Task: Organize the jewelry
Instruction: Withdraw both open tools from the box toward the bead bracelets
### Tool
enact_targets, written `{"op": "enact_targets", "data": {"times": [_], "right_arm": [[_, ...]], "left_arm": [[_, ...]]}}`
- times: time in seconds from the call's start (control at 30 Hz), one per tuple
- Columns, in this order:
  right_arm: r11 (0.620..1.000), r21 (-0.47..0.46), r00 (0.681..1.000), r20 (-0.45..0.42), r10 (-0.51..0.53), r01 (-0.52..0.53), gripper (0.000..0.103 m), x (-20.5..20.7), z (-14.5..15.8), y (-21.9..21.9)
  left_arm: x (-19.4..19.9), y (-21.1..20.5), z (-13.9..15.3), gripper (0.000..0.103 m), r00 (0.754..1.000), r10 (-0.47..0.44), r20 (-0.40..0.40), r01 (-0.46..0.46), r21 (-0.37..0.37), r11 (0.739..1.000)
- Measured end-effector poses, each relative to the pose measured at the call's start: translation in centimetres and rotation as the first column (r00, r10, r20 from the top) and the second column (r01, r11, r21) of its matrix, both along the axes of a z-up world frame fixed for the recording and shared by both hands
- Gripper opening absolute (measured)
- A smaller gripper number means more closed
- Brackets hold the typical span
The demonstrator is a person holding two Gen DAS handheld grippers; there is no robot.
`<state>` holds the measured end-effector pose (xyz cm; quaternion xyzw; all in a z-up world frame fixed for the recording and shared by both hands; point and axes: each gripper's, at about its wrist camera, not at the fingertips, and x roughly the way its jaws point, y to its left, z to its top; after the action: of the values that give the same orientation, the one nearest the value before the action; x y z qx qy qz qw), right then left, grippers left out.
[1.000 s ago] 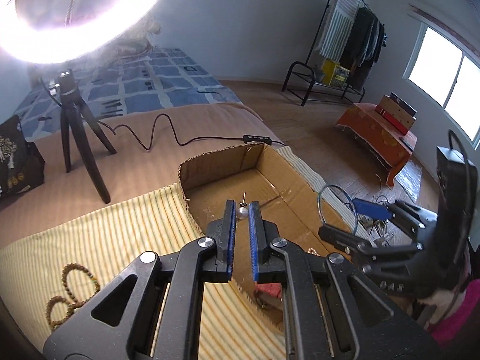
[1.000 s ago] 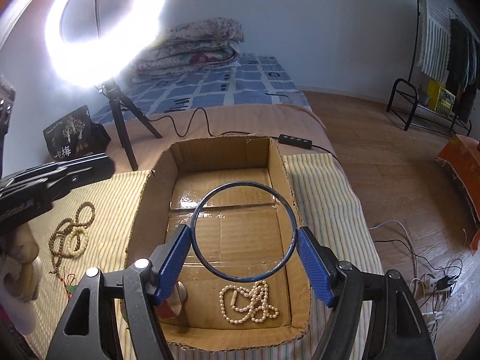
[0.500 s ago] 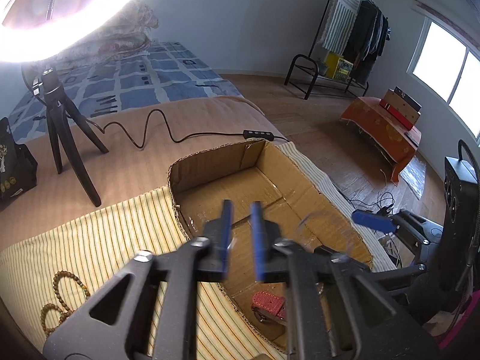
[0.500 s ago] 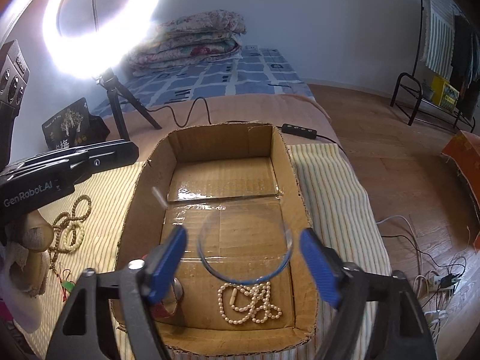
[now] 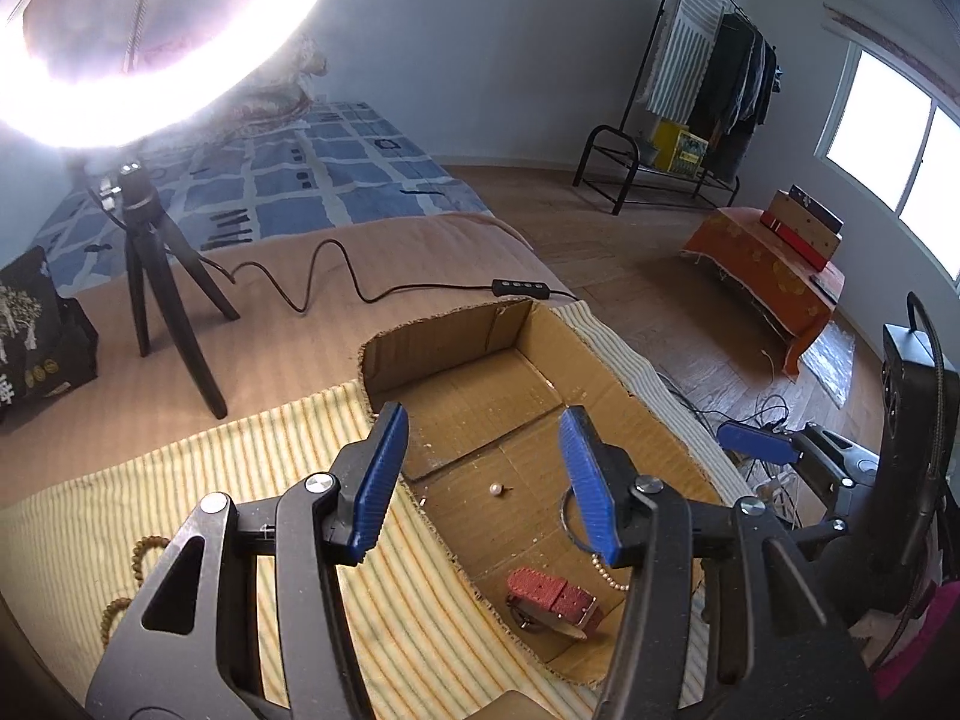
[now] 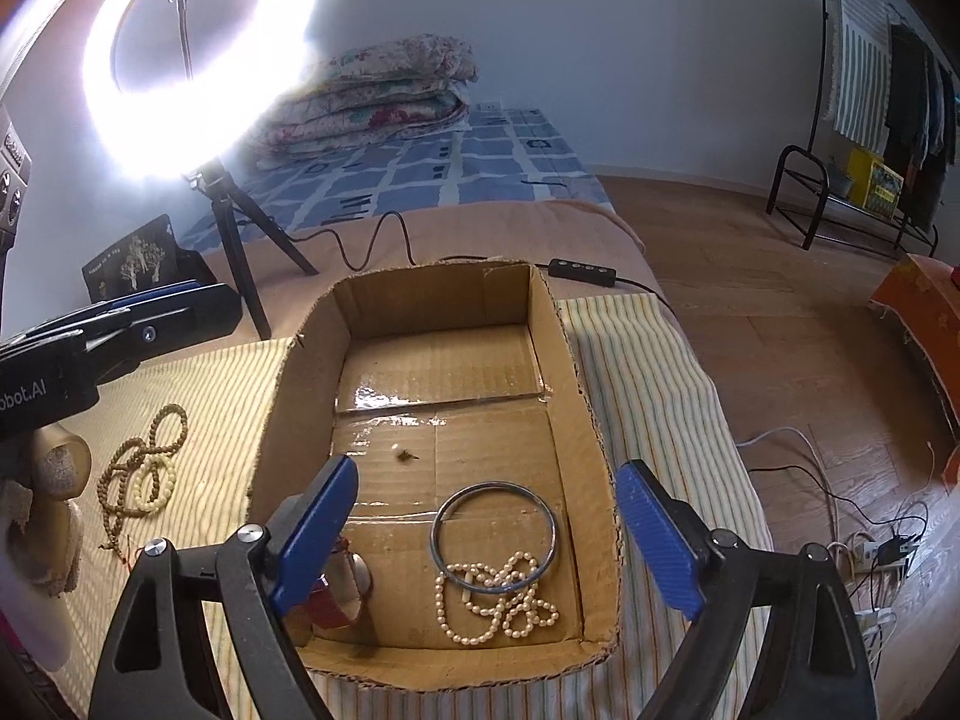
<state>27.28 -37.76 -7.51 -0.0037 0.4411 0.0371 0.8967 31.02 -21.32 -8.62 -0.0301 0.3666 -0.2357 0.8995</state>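
Observation:
A cardboard box point(image 6: 600, 450) sits on a striped cloth. In it lie a dark bangle point(image 6: 493, 534), a pearl necklace point(image 6: 495, 603), a red watch point(image 5: 552, 595) and a small pearl earring point(image 5: 495, 488), which the right wrist view also shows point(image 6: 405, 454). My left gripper point(image 5: 483, 480) is open and empty above the box's left side. My right gripper point(image 6: 489, 540) is open and empty above the bangle. Brown and cream bead bracelets point(image 6: 141, 468) lie on the cloth left of the box.
A ring light on a tripod point(image 6: 231, 228) stands behind the box, its cable and switch point(image 6: 585, 272) along the far edge. A black bag point(image 5: 36, 336) stands at far left. Wooden floor with loose cables point(image 6: 864, 540) lies to the right.
Left gripper opened and let the pearl earring fall into the box. Right gripper opened and dropped the bangle, which now lies on the box floor over the pearl necklace.

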Motion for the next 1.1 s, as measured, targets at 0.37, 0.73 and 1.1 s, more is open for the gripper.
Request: {"op": "enact_targets", "data": {"times": [0.37,0.73,1.1], "right_arm": [[0.999,0.014,0.999,0.032,0.032,-0.033,0.09,-1.5,2.2,2.6],[0.991,0.016,0.991,0.045,0.129,-0.13,0.09,-3.1,3.5,7.6],[0.973,0.028,0.973,0.01,0.231,-0.231,0.09,-3.6,2.7,12.9]], "left_arm": [[-2.1,3.9,1.8,0.054,0.999,0.027,0.028,-0.027,0.023,0.999],[-3.8,11.9,2.2,0.054,0.995,0.093,0.035,-0.096,0.083,0.992],[-4.9,20.3,-0.7,0.054,0.979,0.2,-0.037,-0.194,0.121,0.974]]}}
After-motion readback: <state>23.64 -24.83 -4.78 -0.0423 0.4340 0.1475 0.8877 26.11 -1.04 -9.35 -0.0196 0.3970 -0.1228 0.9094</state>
